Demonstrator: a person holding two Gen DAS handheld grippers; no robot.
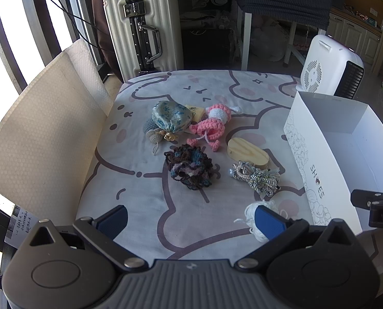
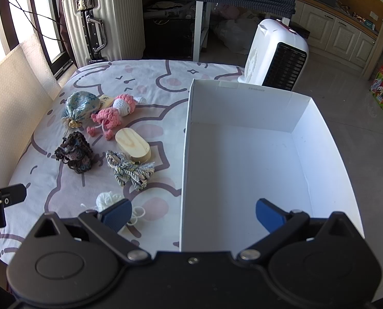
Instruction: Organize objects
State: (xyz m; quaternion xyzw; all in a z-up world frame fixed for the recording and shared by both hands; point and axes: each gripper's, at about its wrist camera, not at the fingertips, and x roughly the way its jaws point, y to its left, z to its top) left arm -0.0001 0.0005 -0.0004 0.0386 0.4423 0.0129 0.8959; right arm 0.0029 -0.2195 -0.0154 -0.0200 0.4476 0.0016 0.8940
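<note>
Left wrist view: the left gripper (image 1: 191,222) is spread wide with nothing between its fingers, dark yarn bundle (image 1: 189,166) at 12 o'clock, braided cord (image 1: 256,177) at 1, white shoebox (image 1: 305,159) at 2. The right gripper (image 2: 192,215) is likewise spread, straddling the shoebox wall.

The left gripper (image 1: 191,221) is matte black, with two rounded housings shaped like cat ears, each carrying a triangular cut-out and a shallow round disc. Slim black links join them to the fingers, pinned by silver rivets, and the fingers end in blue pads (image 1: 268,220). The centre body is ribbed grey-black with a small logo. The right gripper (image 2: 192,215) has the same build: black housings, silver rivets, blue textured pads (image 2: 116,213) and one small centre screw.
</note>
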